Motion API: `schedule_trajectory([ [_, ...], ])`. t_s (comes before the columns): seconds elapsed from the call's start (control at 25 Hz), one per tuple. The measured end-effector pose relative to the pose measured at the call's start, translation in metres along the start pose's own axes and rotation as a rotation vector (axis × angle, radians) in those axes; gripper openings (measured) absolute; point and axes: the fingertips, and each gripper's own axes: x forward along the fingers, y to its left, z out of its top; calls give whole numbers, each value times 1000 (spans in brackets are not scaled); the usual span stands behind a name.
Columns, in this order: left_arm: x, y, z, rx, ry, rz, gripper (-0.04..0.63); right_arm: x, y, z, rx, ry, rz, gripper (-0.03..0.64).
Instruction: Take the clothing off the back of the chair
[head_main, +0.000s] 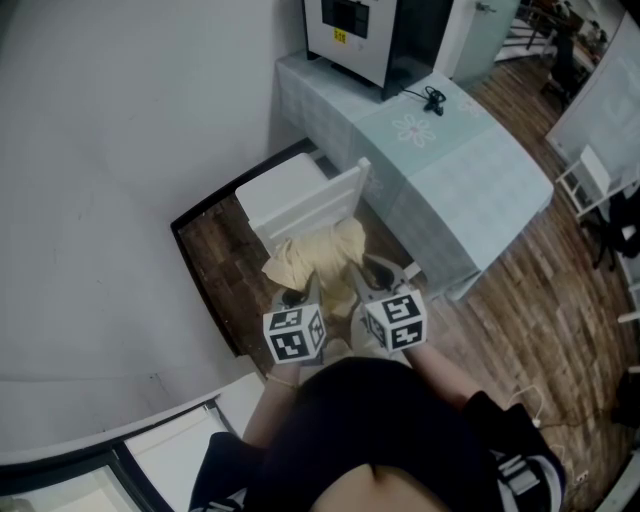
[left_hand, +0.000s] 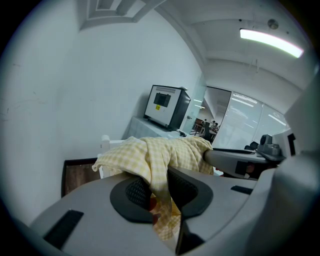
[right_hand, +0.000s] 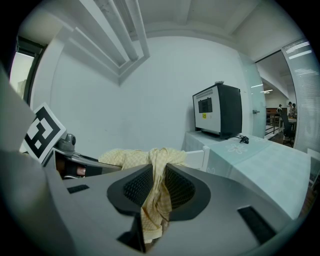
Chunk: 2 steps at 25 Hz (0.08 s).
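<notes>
Just beyond both pairs of fingers, against the near face of the back of the white wooden chair (head_main: 300, 200), lies the pale yellow checked cloth garment (head_main: 318, 255). It is bunched into a band whose long axis runs along the top rail, from one gripper across to the other. The left gripper (left_hand: 159, 189) has its fingers drawn narrow on a fold at the band's left end, with the cloth pinched between the ribbed pads and a loose tail hanging down through the gap. The right gripper (right_hand: 158, 189) holds the right end in the same way, fingers narrow with a twisted fold pressed between them. Neither hand is the nearer one (they sit side by side, each at its own end), so the garment is shared evenly and stretches ahead from the fingers toward the rail. The coming move turns, as I judge it, on the chair back standing on the far side of the cloth from the fingers. The bulk rests against or over the rail, and these views do not show whether any part hooks over to the seat side. Freeing it should therefore call for a lift and a pull back toward the person, both ends together, away from the pale green cloth-covered desk (head_main: 470, 170) beside the chair.
</notes>
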Motion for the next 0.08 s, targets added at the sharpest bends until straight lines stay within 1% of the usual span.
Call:
schedule_trajectory([
  [0.08,0,0,0,0,-2,0,66,0,0,0,1,1,1,87],
])
